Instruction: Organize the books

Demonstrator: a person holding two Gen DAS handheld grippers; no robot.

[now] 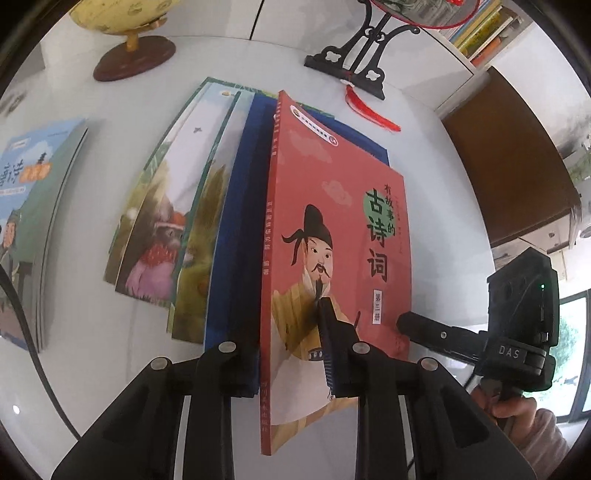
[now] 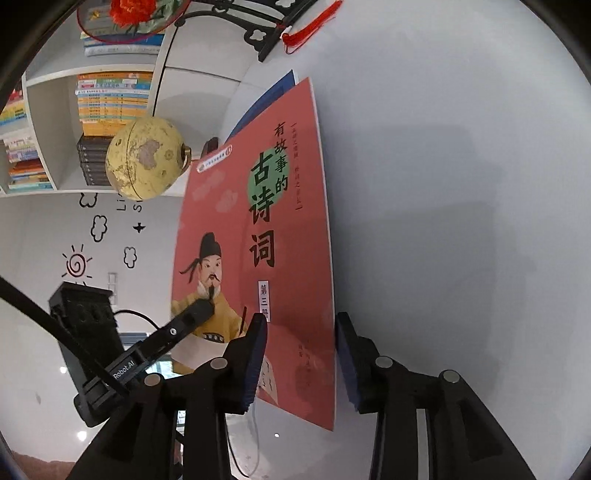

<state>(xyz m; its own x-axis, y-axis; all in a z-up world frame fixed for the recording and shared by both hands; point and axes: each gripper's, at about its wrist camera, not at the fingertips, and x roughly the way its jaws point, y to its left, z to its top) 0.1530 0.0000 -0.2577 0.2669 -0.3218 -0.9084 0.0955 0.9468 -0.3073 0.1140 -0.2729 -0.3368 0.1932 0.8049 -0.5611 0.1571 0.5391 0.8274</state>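
Note:
A red poetry book [image 1: 332, 236] with a bearded man on its cover lies on top of a stack of blue and picture books [image 1: 221, 221] on the white table. My left gripper [image 1: 288, 354] is shut on the stack near its spine, one finger on the red cover. In the right wrist view the red book [image 2: 258, 229] fills the middle. My right gripper [image 2: 301, 354] is open, its jaws astride the book's free edge without pressing it. It shows in the left wrist view [image 1: 406, 319] at the cover's right edge.
A pale blue book [image 1: 33, 229] lies at the left. A yellow globe [image 1: 125, 22] and a black fan stand [image 1: 354, 59] with a red tassel stand at the back. Shelves of books [image 2: 110, 96] lie beyond. A brown panel [image 1: 506, 162] is at the right.

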